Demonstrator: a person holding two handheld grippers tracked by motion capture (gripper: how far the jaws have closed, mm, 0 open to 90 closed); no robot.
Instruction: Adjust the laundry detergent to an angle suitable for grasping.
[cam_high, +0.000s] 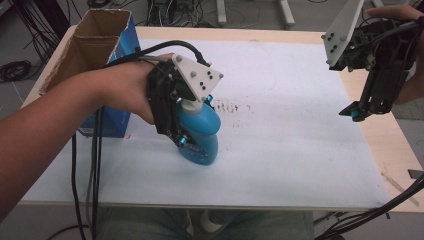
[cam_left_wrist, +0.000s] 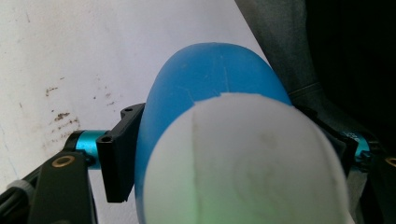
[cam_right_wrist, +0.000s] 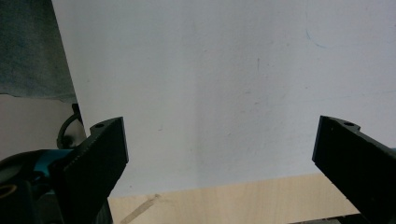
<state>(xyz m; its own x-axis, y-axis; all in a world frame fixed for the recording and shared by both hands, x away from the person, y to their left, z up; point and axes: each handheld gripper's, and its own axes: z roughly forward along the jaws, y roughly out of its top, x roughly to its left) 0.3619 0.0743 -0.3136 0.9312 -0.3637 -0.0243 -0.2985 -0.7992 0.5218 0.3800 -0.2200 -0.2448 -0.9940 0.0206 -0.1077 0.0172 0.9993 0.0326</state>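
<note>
A blue plastic bottle (cam_high: 204, 131) with a white cap leans over the white sheet, its base low near the sheet. My left gripper (cam_high: 196, 137) comes down on it from the upper left, one jaw on each side of the blue body. In the left gripper view the bottle (cam_left_wrist: 210, 79) sits between the black pads (cam_left_wrist: 119, 154), which lie against its sides, and the blurred white cap is nearest the camera. My right gripper (cam_high: 361, 111) hangs above the table's right edge. Its jaws (cam_right_wrist: 219, 158) stand wide apart with nothing between them.
A white sheet (cam_high: 280, 150) covers most of the wooden table and has brown smears (cam_high: 235, 107) just right of the bottle. An open cardboard box (cam_high: 95, 40) with a blue side stands at the back left. A thin wooden stick (cam_high: 400, 187) lies at the right edge. Cables trail off the front.
</note>
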